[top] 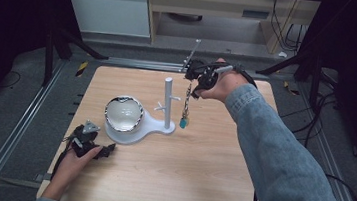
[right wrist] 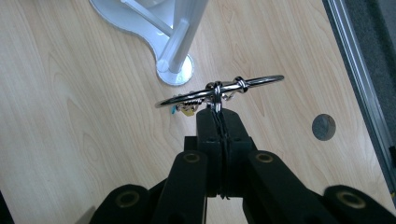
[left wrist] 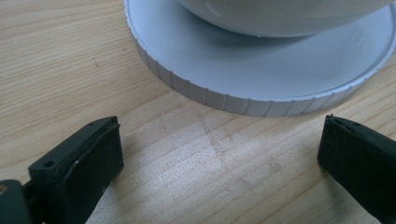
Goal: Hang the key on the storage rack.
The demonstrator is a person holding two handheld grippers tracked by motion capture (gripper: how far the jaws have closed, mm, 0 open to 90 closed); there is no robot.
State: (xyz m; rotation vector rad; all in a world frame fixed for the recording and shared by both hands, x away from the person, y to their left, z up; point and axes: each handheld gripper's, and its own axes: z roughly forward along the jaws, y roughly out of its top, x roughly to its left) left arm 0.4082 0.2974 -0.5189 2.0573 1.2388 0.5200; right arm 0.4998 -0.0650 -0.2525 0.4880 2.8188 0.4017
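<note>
The right hand-held gripper (right wrist: 219, 112) pinches a shiny metal key ring (right wrist: 219, 91), charms dangling beside the white plastic stand (top: 167, 104). The left hand-held gripper (left wrist: 219, 154) rests spread on the wood-grain desk (top: 168, 175) near the stand's ribbed round base (left wrist: 233, 100).

On one light wooden table (top: 198, 183) stand one white plastic stand with an upright post (top: 167, 104), one shiny silver bowl (top: 124, 113) and one dangling metal keychain (top: 185, 109).

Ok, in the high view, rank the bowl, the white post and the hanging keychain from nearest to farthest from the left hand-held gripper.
1. Bowl, on the stand's round base, just beyond the left hand-held gripper.
2. White post, farther right.
3. Keychain, past the post, hanging from the right hand-held gripper.
</note>
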